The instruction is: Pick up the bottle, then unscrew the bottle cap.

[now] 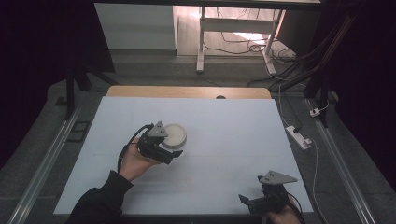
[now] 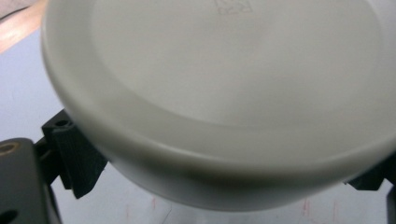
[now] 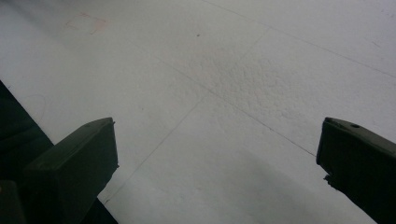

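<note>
White plastic container [image 1: 175, 138], round, lidded, sits on the pale blue table cover [image 1: 224, 121], at about 10 o'clock from table centre. Left gripper [image 1: 169, 154] is on it from the near-left side.

Step in hand, as I read it: securing a hold on the container body below the lid. To do it well, keep the jaws level and seated under the lid rim rather than on it, so the lid does not pop or the tub tilt. Squeeze gently, since thin plastic walls likely flex. Lift straight up if lifting.

Jaws, left: in the left gripper view the container [image 2: 219, 107] looms close, with one black jaw showing at 8 o'clock and the other's tip at 4 o'clock, set wide to either side of the body. They look snug against it; I take them as clamped on the tub, though actual contact is partly hidden under the rim.

Jaws, right: right gripper [image 1: 254, 201] rests at the table's 5 o'clock corner, well apart from the container. In its own view the jaws stand wide apart, holding nothing, bare cover [image 3: 224, 93] between them.
</note>
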A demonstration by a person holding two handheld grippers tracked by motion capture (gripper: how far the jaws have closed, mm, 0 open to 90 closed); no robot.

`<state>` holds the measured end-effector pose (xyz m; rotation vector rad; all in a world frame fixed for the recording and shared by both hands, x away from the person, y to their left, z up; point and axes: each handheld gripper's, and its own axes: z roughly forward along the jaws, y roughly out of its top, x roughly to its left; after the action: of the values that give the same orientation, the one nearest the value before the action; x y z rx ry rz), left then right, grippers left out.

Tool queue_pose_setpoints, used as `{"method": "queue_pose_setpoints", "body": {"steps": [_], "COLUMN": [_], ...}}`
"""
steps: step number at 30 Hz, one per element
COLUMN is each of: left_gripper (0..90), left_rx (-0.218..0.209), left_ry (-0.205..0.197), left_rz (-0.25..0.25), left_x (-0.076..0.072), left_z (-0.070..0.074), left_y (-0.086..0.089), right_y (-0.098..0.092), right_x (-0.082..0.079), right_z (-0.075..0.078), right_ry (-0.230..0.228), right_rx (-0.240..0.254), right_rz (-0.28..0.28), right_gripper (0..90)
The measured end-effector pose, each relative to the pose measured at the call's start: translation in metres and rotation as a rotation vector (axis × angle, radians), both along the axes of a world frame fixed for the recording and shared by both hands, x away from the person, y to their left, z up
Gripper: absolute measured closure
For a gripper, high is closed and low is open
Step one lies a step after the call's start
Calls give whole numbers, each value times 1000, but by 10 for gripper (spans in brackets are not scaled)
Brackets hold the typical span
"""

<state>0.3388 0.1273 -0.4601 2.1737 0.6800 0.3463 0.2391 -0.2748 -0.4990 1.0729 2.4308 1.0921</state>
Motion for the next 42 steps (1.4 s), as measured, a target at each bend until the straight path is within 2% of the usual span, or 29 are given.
{"method": "queue_pose_setpoints", "body": {"steps": [7,21,24,33,42], "left_gripper": [78,78,78,78,77], "left_rx": [-6,-35,-28,-39,-32], "left_ry": [-15,24,25,29,25], "left_rz": [-22,-84,-99,-104,-107], "left_x": [-4,-13,-15,-17,-20], "left_z": [8,12,13,14,13], "left_y": [-6,-17,-20,-21,-22], "right_y": [0,0,0,0,0], "right_x": [0,0,-1,-1,-2], "right_z": [0,0,0,1,3], "right_ry": [1,-7,-8,-12,-25], "right_rx": [2,3,3,2,6], "right_rz": [-1,3,4,12,7], "right_gripper": [0,0,0,0,0]}}
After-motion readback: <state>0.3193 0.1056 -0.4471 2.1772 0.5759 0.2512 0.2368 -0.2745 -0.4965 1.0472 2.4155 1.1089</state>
